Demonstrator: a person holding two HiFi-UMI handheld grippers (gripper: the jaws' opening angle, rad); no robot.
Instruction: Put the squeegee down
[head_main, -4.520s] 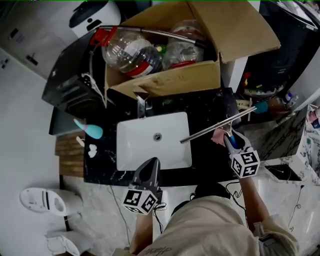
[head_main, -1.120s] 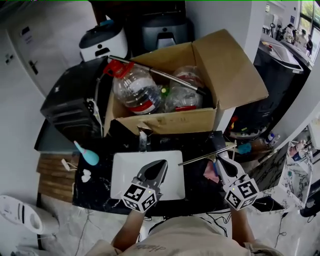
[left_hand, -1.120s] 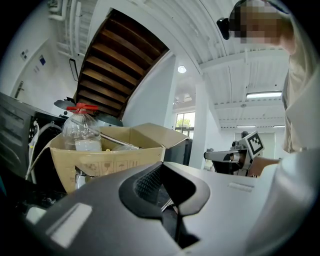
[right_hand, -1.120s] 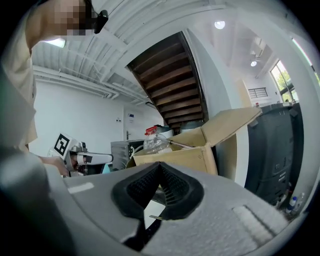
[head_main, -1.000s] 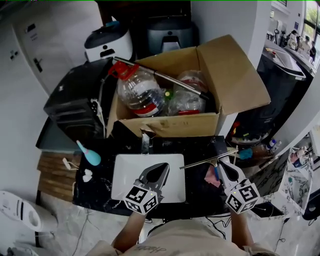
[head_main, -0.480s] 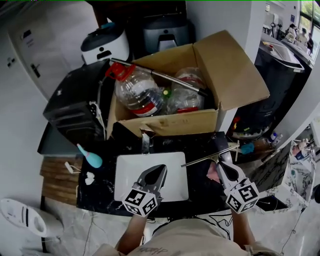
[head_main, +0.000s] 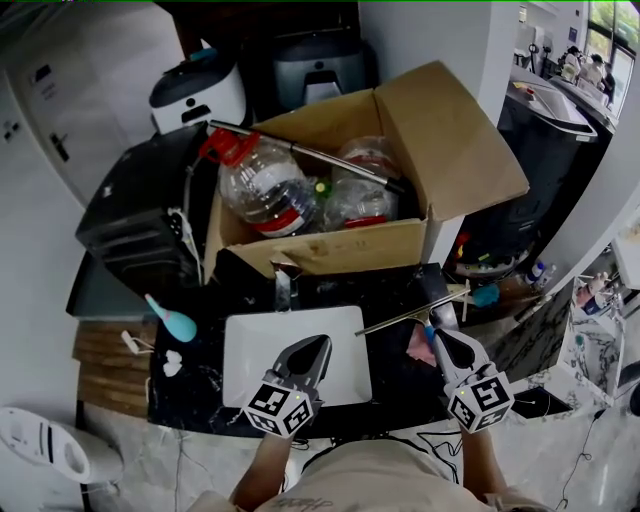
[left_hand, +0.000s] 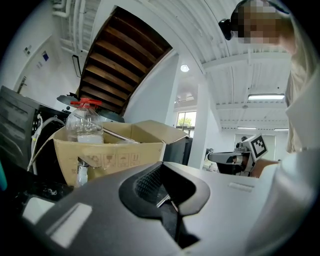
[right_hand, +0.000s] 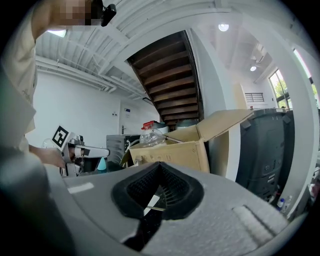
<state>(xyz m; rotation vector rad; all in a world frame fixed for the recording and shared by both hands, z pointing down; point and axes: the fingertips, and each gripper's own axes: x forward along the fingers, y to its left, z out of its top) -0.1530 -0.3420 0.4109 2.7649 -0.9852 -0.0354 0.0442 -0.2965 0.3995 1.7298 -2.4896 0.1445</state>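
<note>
The right gripper (head_main: 434, 338) is clenching its jaws on the squeegee (head_main: 400, 319), pinching a short blue stem at the jaw tips. It is holding the squeegee over the dark counter (head_main: 190, 385), just right of the white sink (head_main: 250, 350). The squeegee is showing as a long, thin, pale metal bar. The bar is slanting from the sink's right edge toward the counter's far right corner, with a teal piece (head_main: 487, 295) sitting at its outer end. Whether the bar is touching the counter I cannot tell. The left gripper (head_main: 322, 342) is hovering over the sink's near edge, its jaws pressed together on nothing.
</note>
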